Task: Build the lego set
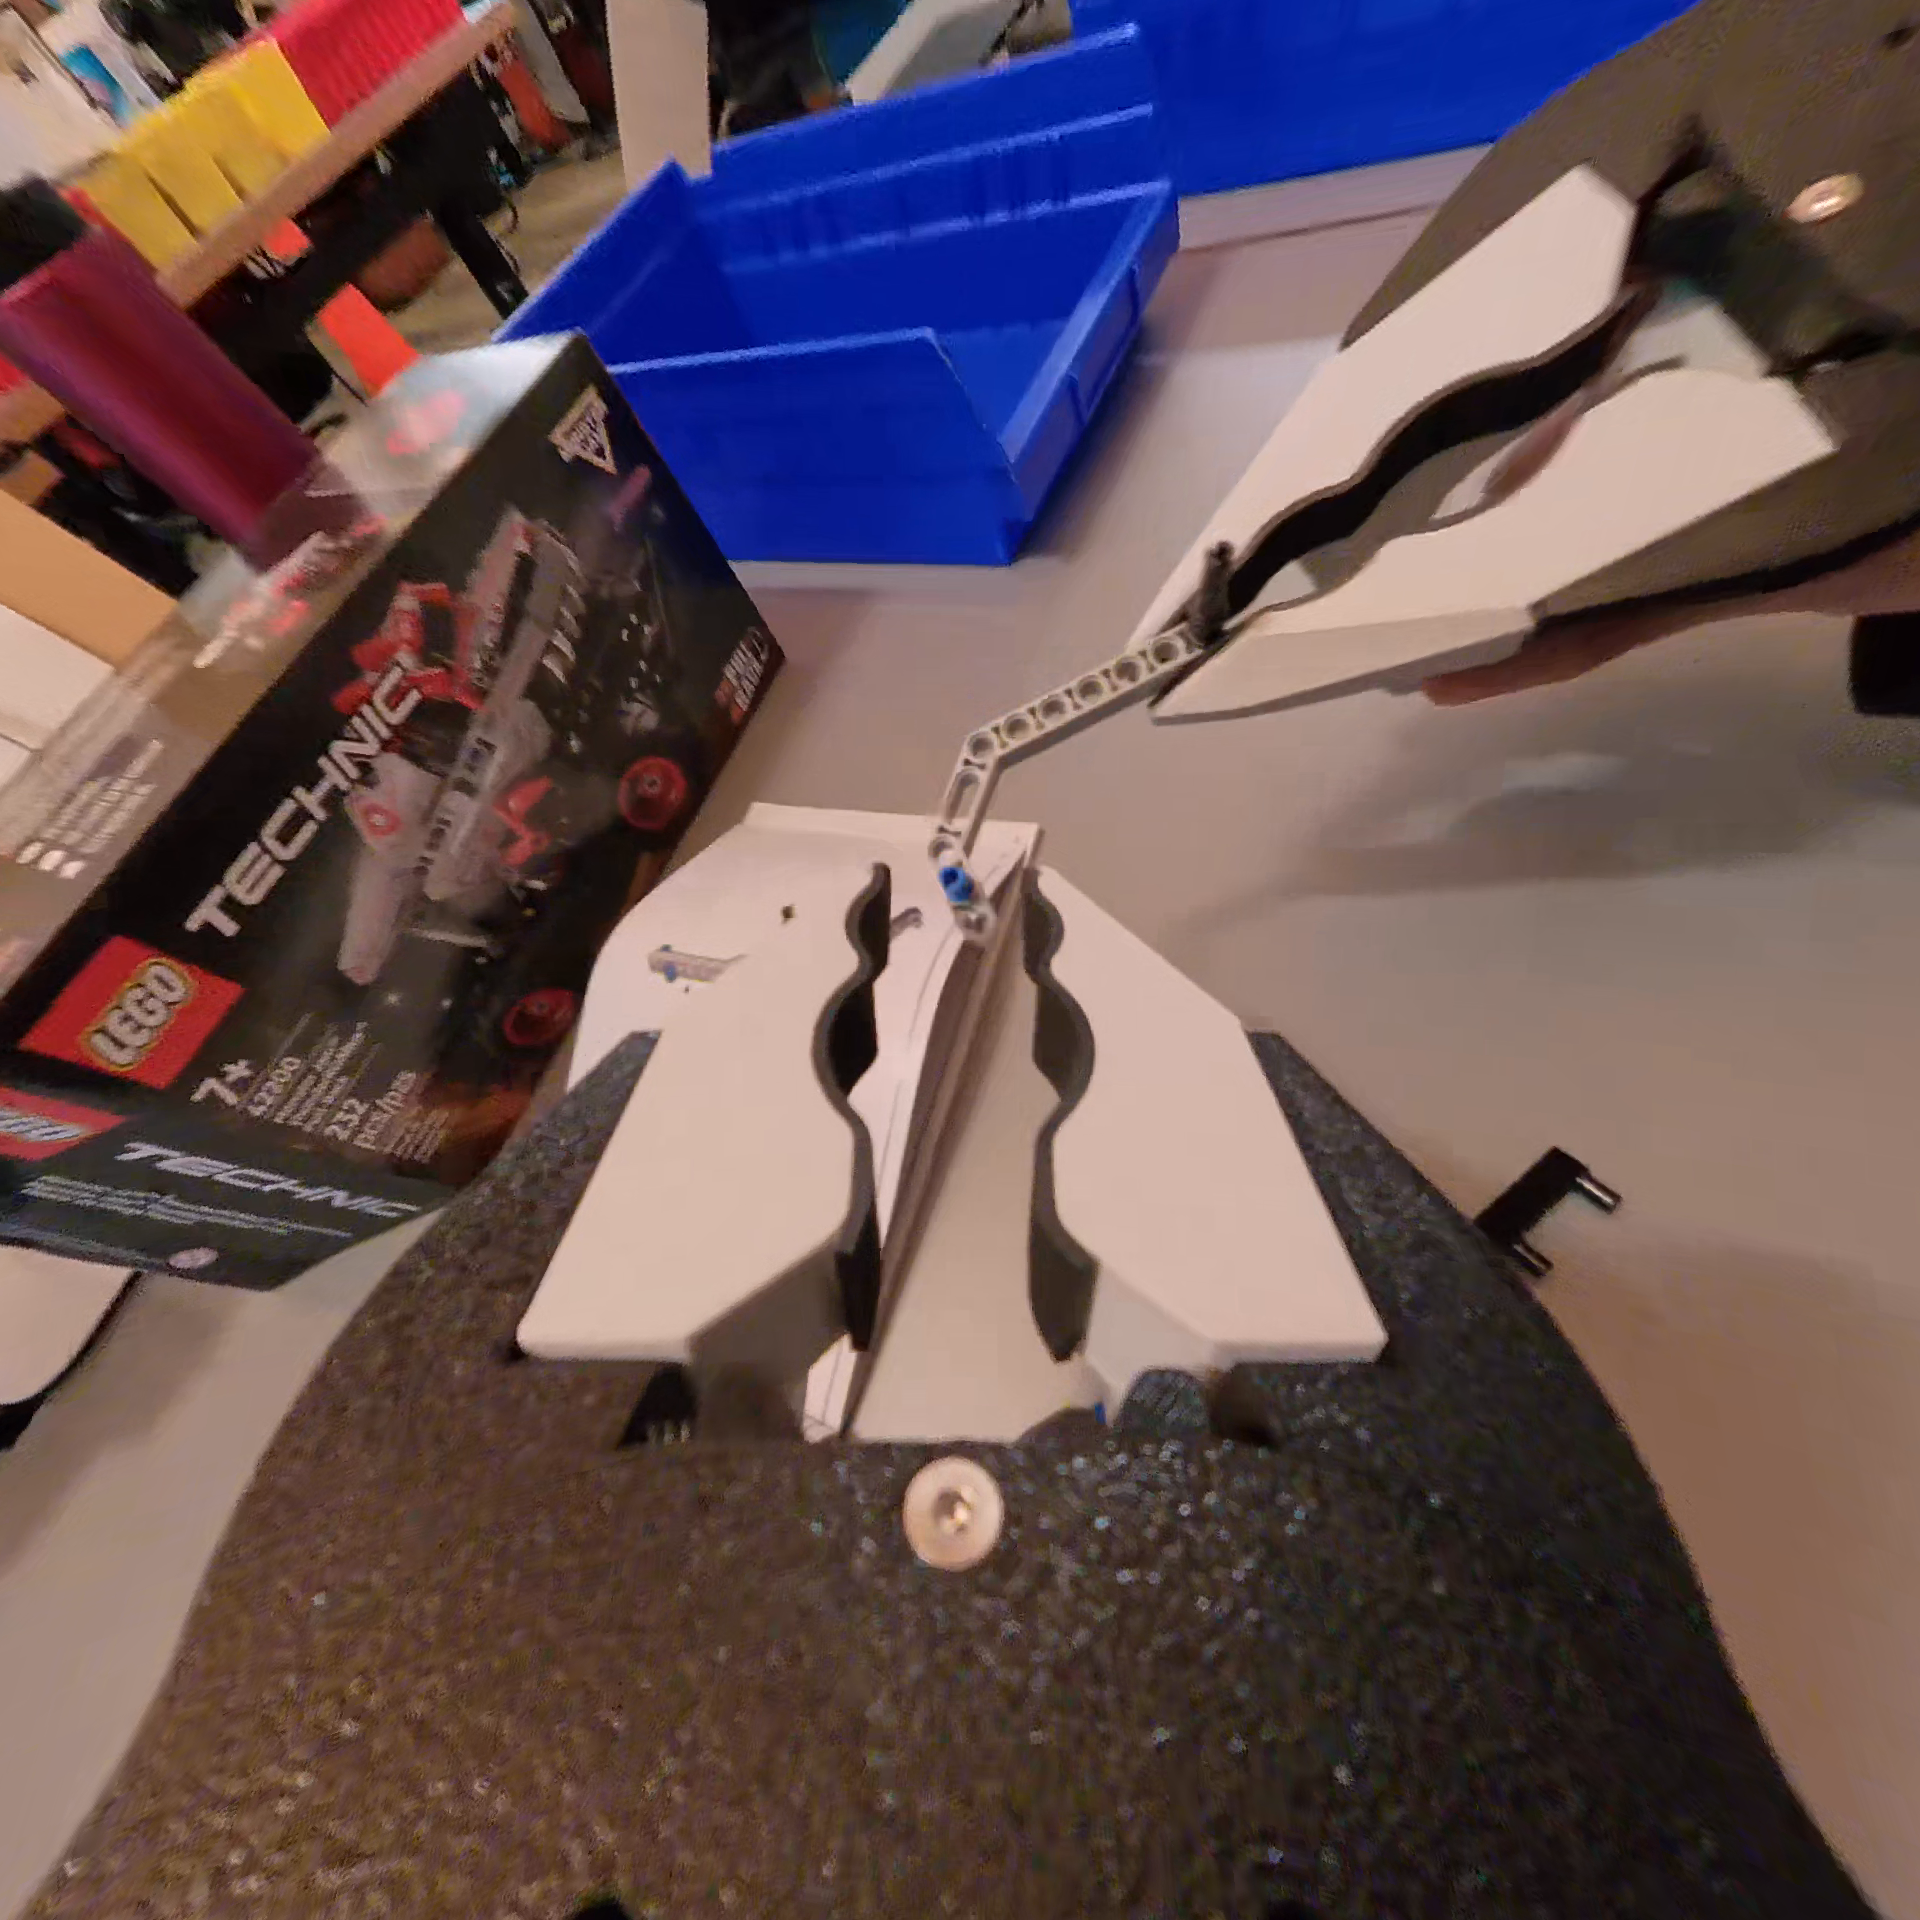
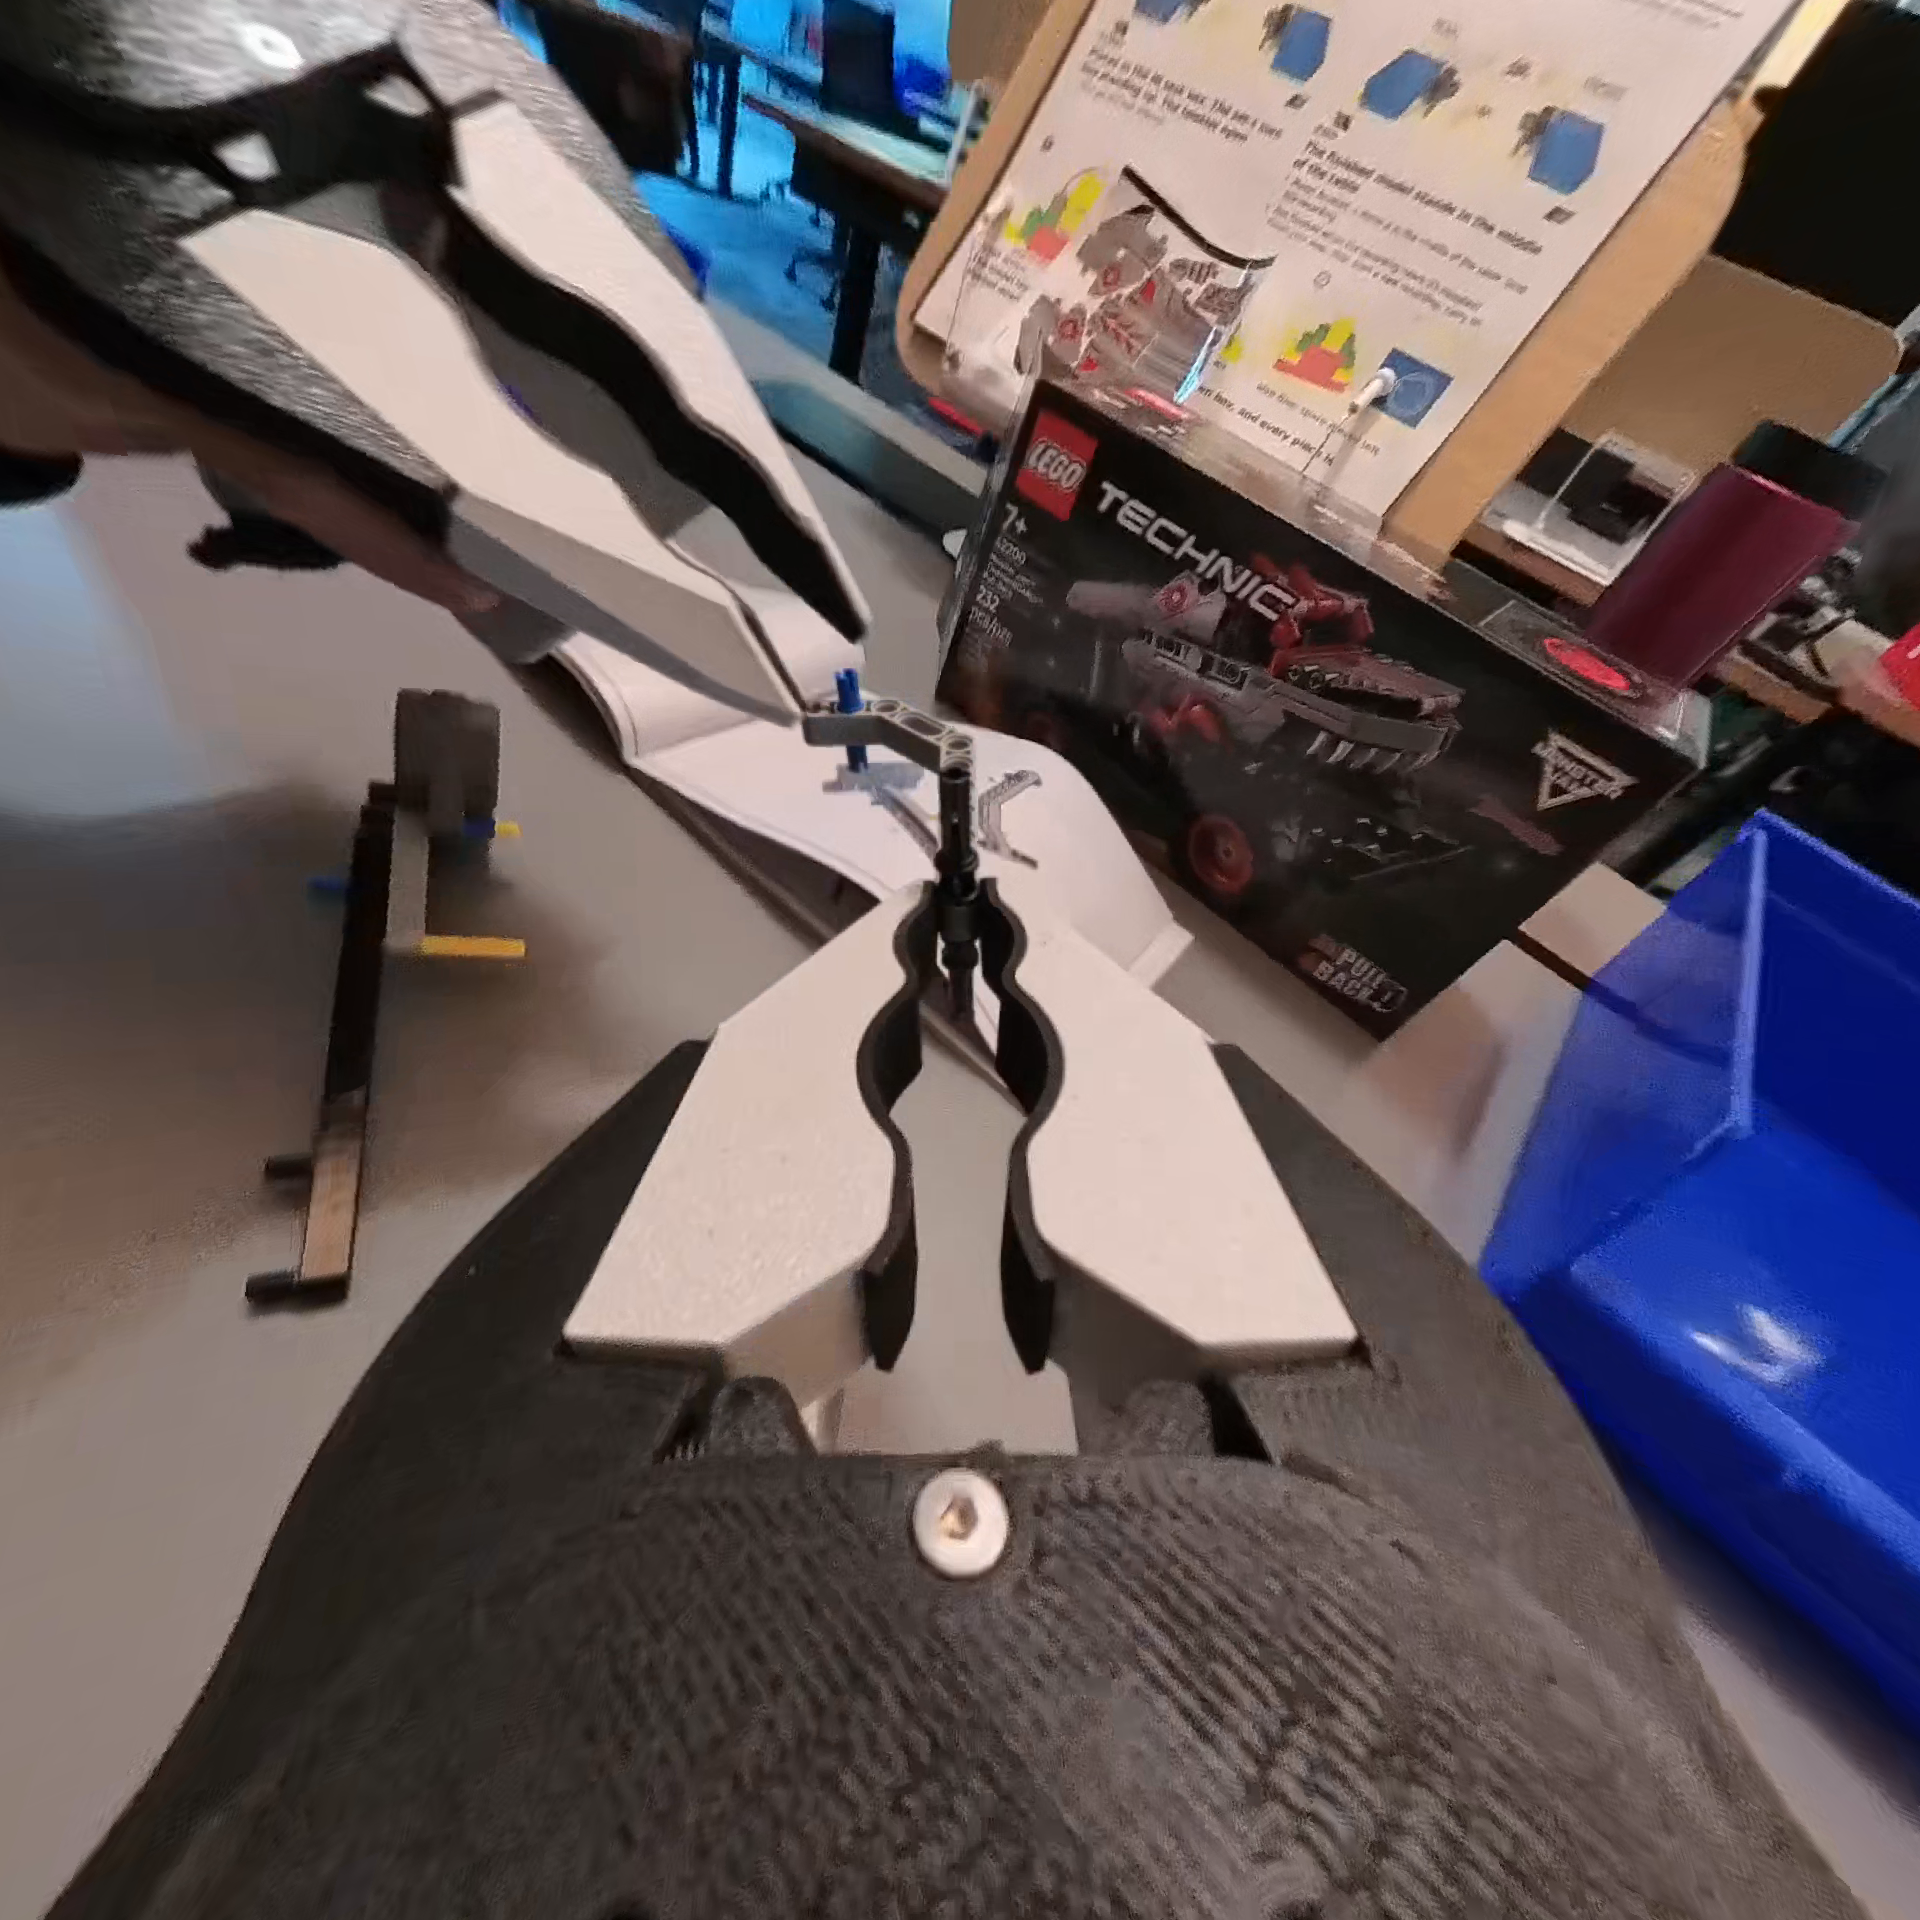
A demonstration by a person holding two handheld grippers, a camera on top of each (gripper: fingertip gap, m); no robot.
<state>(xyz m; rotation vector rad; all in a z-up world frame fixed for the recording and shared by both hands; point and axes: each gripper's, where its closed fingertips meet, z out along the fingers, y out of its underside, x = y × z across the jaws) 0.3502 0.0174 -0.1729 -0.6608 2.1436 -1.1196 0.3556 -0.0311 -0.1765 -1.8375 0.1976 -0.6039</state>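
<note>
Holding up the build in the air, both tools meet over the open instruction booklet (image 2: 1049, 831). A bent grey beam (image 1: 1049, 717) with a blue pin (image 1: 954, 883) in it is pinched at one end by the left hand-held gripper (image 2: 805, 717), whose two white fingers look pressed together on it. A thin black axle pin (image 2: 956, 883) is clamped between the tips of the right hand-held gripper (image 2: 956, 935), and its top is pushed up at a hole in the far end of the beam. These parts look light, hard and smooth, so they could be twisted or dropped. The beam is best held flat near its end, and the pin by its thick middle. A half-built piece (image 2: 416, 914) is left on the grey surface (image 2: 156, 1039), near the set's box (image 2: 1299, 707) and a blue bin (image 2: 1714, 1195).
</note>
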